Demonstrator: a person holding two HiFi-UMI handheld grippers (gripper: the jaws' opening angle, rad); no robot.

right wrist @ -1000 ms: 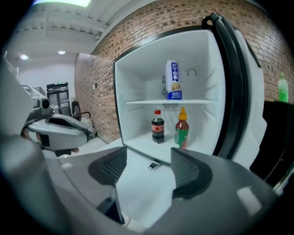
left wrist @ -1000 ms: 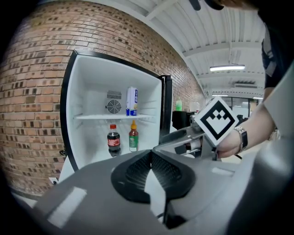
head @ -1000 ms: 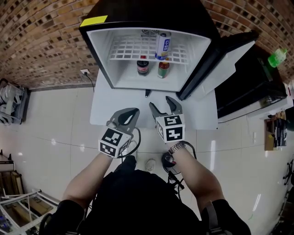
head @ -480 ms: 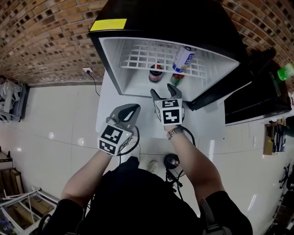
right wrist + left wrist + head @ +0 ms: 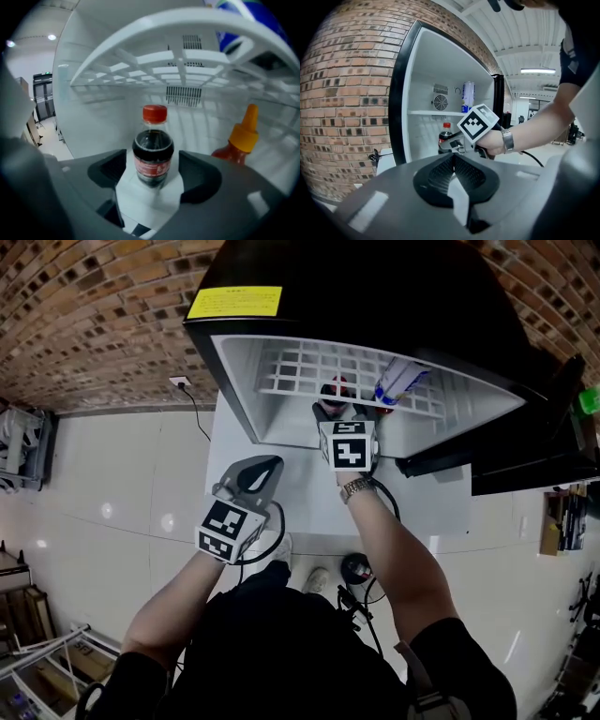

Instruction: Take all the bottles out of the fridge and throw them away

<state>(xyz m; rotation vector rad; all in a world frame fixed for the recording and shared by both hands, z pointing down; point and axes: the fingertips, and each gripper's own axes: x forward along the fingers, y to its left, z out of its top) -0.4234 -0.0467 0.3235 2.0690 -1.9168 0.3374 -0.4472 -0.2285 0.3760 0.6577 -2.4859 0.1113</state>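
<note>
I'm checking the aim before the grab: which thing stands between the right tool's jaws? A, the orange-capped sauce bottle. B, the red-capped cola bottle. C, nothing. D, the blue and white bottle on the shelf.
B: the right gripper view shows the red-capped cola bottle upright between the jaws of the right tool, which are opening, with both pads clear of it.

Fridge floor (image 5: 145, 199) with 1 cola bottle (image 5: 153, 150), 1 orange-capped bottle (image 5: 241, 138), wire shelf (image 5: 309, 371) with 1 blue-white bottle (image 5: 398, 382)
</note>
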